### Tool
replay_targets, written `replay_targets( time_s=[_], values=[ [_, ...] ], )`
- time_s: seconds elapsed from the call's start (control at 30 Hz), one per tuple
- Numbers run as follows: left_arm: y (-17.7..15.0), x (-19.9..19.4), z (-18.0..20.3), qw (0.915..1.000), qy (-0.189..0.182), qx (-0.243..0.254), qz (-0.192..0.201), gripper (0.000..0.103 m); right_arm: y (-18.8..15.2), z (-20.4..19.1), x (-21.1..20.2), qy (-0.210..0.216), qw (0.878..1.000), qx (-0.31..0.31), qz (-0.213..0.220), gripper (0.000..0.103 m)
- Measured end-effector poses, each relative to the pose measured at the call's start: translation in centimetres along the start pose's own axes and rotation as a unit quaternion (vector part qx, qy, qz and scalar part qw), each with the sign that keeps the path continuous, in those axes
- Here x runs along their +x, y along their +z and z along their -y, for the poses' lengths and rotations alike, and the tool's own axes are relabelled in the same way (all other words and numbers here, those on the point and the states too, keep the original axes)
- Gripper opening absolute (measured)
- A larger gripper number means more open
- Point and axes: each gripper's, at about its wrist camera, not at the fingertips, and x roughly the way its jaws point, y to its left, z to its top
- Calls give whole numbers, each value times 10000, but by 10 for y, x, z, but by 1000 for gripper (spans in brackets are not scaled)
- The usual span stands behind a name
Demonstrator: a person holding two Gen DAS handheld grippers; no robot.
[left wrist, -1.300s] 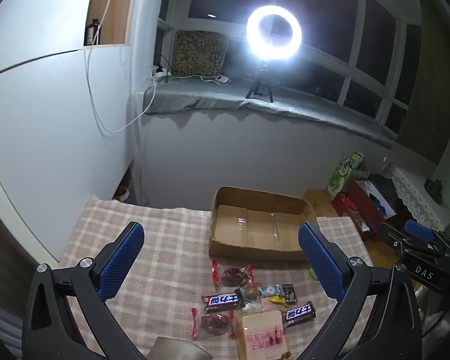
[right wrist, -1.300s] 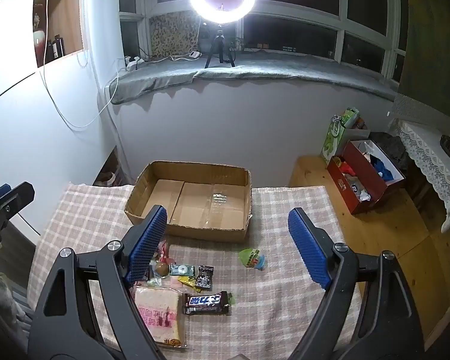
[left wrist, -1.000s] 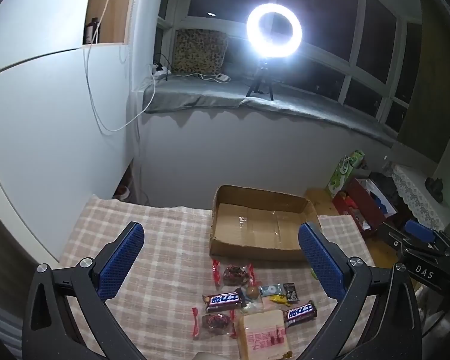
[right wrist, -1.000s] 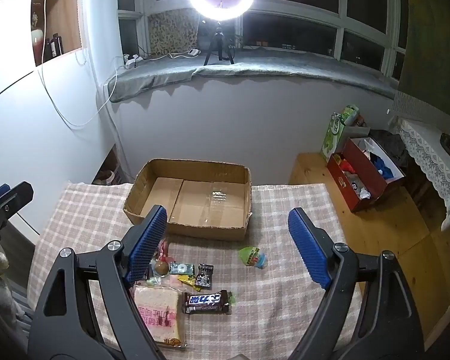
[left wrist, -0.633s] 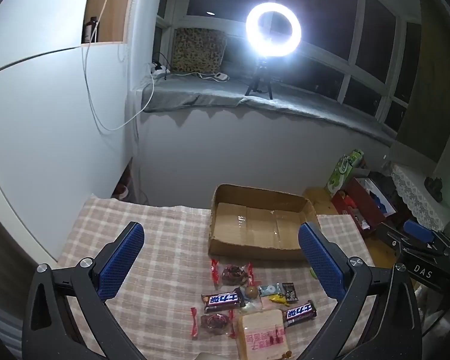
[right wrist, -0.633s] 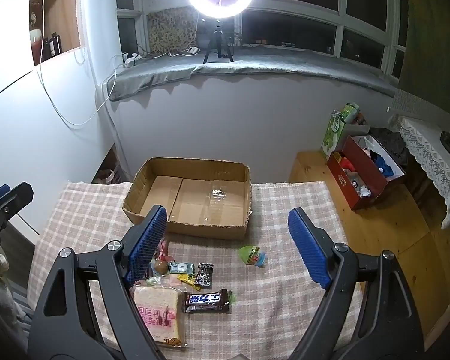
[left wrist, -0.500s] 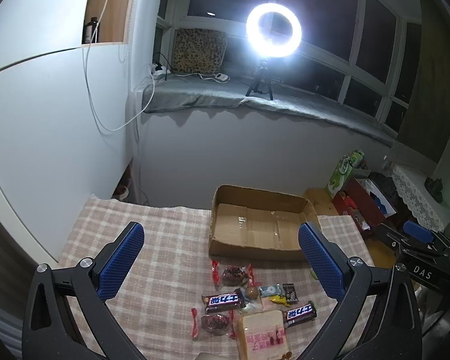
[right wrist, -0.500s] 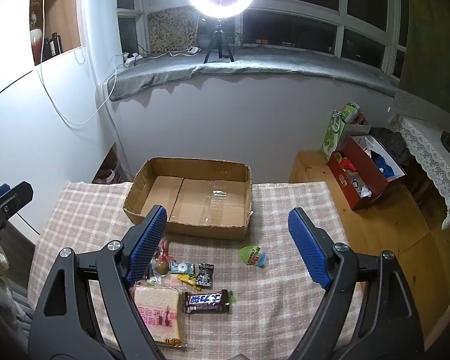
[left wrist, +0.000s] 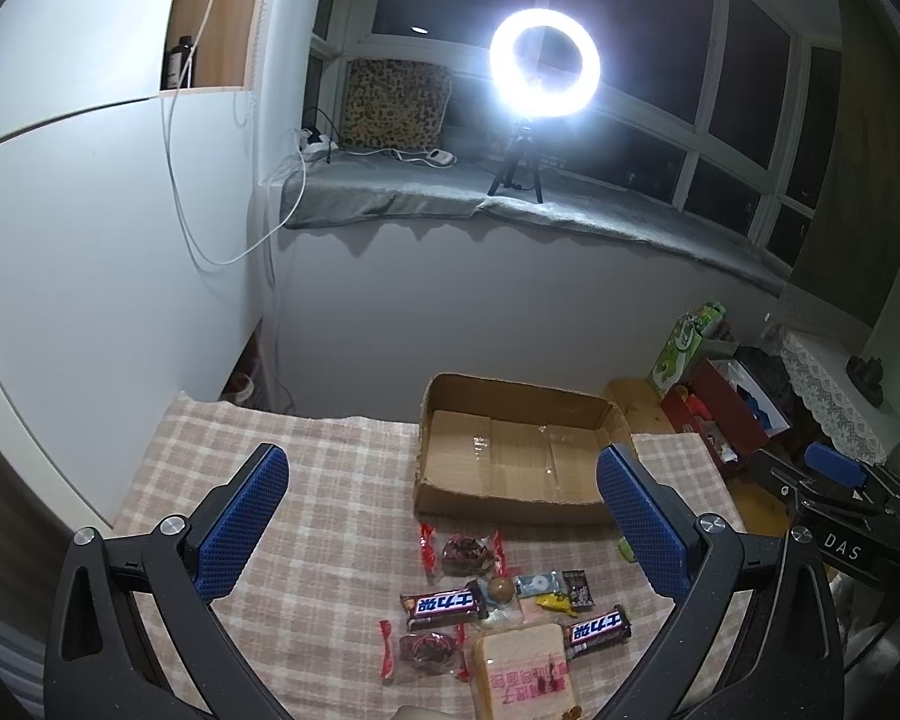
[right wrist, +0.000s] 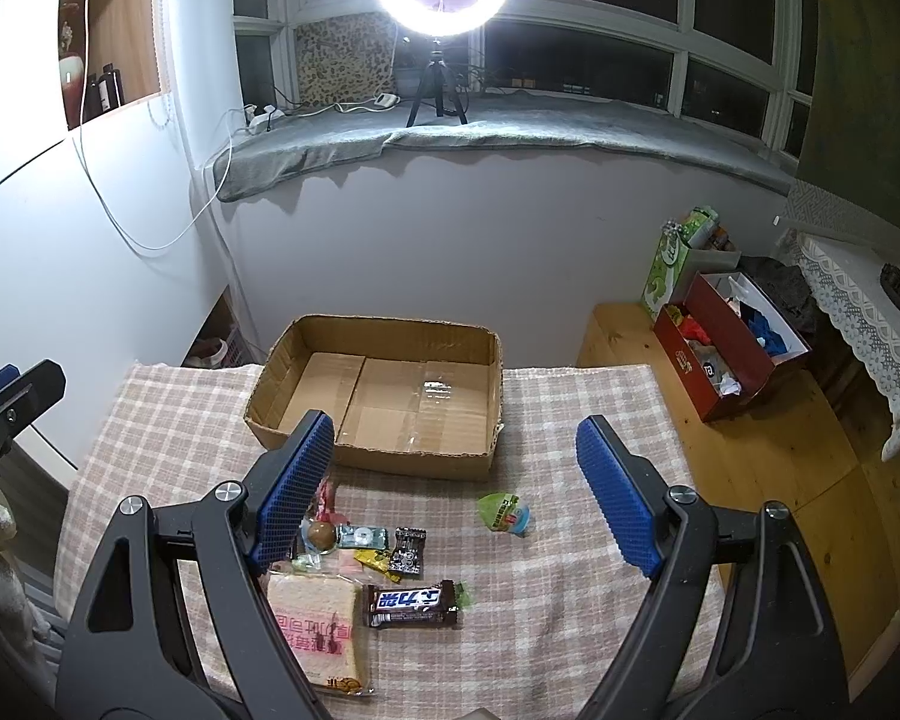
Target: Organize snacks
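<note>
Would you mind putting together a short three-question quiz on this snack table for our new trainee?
1. True or false: the cardboard box already holds some snacks.
2. Multiple choice: the green packet lies (A) inside the box, (B) alone on the checked cloth, apart from the other snacks, (C) on top of the bread pack.
3. Fill in: the right gripper and the left gripper are both ____ and hold nothing.

Key:
1. False; only its bare taped floor shows.
2. B.
3. Open; the fingers stand wide apart.
</note>
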Motion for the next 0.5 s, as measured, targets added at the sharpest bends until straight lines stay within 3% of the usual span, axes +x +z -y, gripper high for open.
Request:
replay_targets(
  time_s=[0.5],
  values=[
    [-1,-3,0,10000,-8,22,79,102,-1,-1,2,-3,10000,13,-4,86]
  ],
)
